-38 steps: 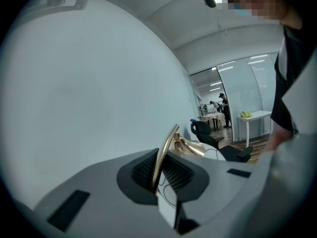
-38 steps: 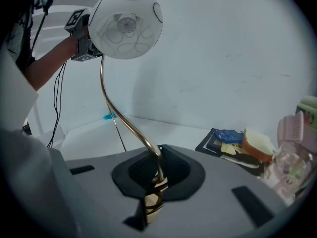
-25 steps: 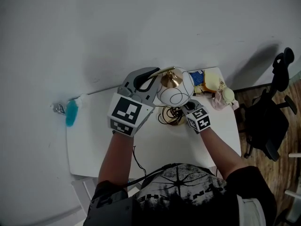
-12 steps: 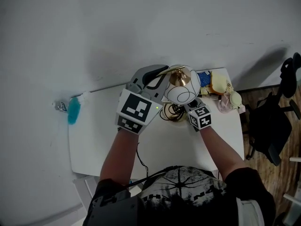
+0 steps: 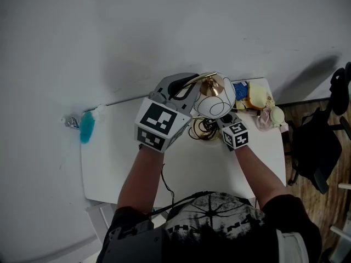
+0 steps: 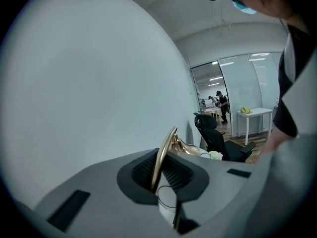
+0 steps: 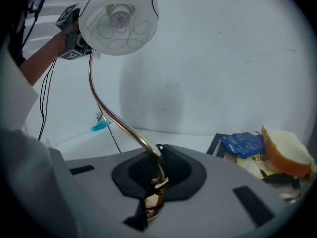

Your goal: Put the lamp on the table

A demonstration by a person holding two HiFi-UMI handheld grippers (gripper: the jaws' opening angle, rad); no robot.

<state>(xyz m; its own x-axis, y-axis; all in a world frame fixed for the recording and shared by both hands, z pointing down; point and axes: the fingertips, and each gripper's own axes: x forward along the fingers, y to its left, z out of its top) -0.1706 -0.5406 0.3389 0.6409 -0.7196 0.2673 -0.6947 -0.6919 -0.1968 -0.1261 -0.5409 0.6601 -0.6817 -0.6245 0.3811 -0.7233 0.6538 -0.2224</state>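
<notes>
Little has changed from a second ago: the same two grips hold the lamp (image 5: 215, 100), and only the scene has slid slightly right in the head view. The left gripper (image 6: 159, 178) has its jaws pinching the upper part of the thin gold stem. The right gripper (image 7: 153, 180) has its jaws clamped on the stem's foot, just above the gold base. The stem curves up to a white globe shade, which hangs between the two grippers. The lamp is over the far right part of the white table (image 5: 109, 163). A coiled cord (image 5: 198, 129) lies around the base; whether the base touches the table cannot be told. A blue duster (image 5: 85, 127) lies at the table's far left corner. A blue packet (image 5: 240, 89) and a yellow sponge (image 5: 256, 96) sit at the far right corner. The table's far edge meets a plain white wall (image 5: 164, 26). To the right, a black chair (image 5: 315, 141) stands on a wooden floor (image 5: 293, 109).
</notes>
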